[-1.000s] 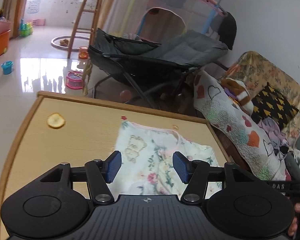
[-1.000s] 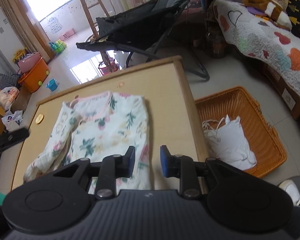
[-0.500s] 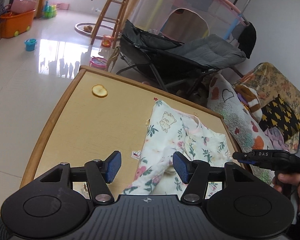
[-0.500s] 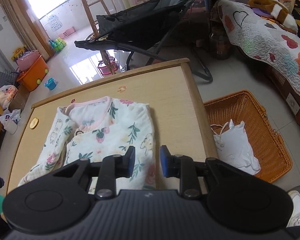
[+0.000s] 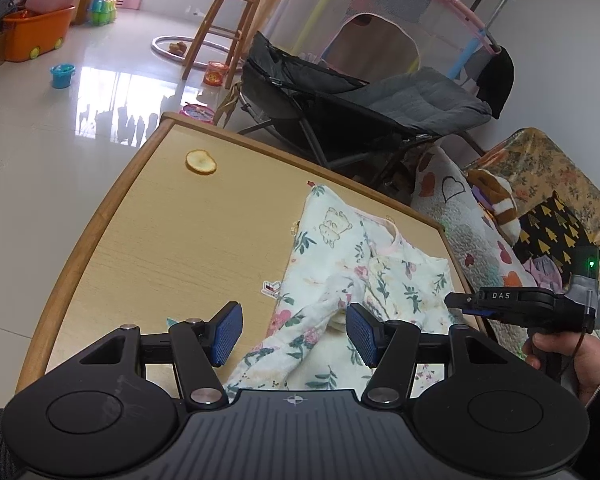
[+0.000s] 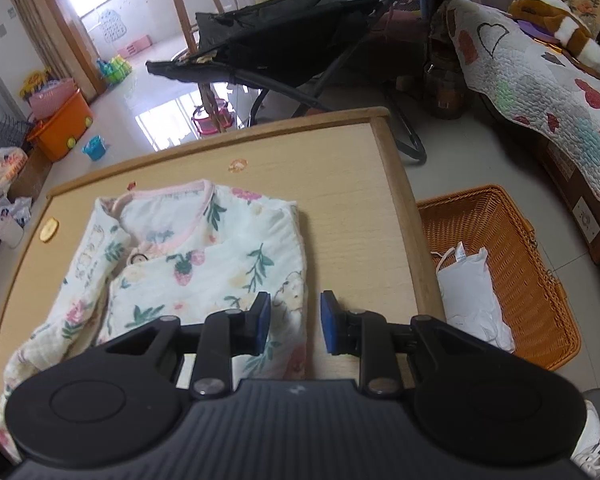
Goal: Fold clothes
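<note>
Garment: floral baby top [image 6: 204,264] with pink neckline trim, spread flat on the wooden table [image 6: 340,200], front up, collar toward the far edge; one sleeve [image 5: 300,340] trailing loose and rumpled toward the near left corner.
Garment in left view: same floral baby top [image 5: 340,264], lying on the right half of the table [image 5: 160,240], bear print near its far corner.
Left gripper: [image 5: 294,334] held above the near edge, blue pads [image 5: 228,332] wide apart, nothing between them; loose sleeve visible below the gap, contact not clear.
Right gripper: [image 6: 294,324] over the garment's right edge near the hem, pads [image 6: 264,322] parted by a moderate gap, empty; cloth edge seen under the gap, touching or not cannot be told.
Right gripper from left view: black body marked DAS [image 5: 516,308], gripped by a hand [image 5: 568,356], at the table's right edge, just beside the cloth.
Table extras: round yellow disc [image 5: 201,162] near the far left corner, well apart from the cloth; small sticker [image 5: 271,288] just beside the garment's left edge; orange mark [image 6: 238,165] near the far edge.
Floor right: orange wicker basket [image 6: 540,300] beside the table, white cloth [image 6: 472,304] inside.
Background: dark folding recliner [image 5: 360,104] behind the table; heart-print quilt [image 6: 540,80] on a sofa to the right; wooden stool [image 5: 228,12] and orange toy bin [image 5: 36,32] on the glossy floor.
</note>
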`<state>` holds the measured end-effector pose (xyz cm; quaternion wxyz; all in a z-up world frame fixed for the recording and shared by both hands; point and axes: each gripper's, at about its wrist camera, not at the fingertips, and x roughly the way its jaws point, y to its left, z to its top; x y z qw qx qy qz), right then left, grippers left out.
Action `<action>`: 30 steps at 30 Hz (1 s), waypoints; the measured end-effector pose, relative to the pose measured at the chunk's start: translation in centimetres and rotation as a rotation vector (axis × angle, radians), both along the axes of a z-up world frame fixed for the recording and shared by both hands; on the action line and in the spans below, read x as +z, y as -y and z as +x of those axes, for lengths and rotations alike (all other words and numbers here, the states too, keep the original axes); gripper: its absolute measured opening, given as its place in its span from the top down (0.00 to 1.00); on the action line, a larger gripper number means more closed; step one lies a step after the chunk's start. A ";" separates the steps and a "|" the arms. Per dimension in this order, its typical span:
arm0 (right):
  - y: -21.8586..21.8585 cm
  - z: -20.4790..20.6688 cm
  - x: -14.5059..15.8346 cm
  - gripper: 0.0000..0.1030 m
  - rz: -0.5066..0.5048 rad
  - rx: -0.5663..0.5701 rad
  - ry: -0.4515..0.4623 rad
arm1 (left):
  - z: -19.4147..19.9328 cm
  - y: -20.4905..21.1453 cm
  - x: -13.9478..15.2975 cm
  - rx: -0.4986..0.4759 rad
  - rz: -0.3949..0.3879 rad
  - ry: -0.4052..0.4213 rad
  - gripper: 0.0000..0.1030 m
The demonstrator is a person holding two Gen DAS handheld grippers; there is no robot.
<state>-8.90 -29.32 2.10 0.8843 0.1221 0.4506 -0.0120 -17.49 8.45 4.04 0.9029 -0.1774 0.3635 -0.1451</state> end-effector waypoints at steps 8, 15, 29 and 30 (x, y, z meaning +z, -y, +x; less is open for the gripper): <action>-1.2 0.7 0.1 0.96 -0.052 0.069 0.006 | 0.2 -0.1 -0.7 0.007 -0.009 -0.013 0.42; -3.0 0.5 2.6 0.96 -0.045 0.103 0.076 | -0.1 -0.3 -0.7 0.018 -0.018 -0.012 0.42; -8.5 1.9 3.5 0.96 -0.035 0.211 0.076 | -0.3 -0.7 -0.5 0.020 -0.033 0.000 0.42; -8.8 2.0 3.4 0.96 -0.034 0.213 0.075 | -0.3 -0.7 -0.5 0.020 -0.033 0.000 0.42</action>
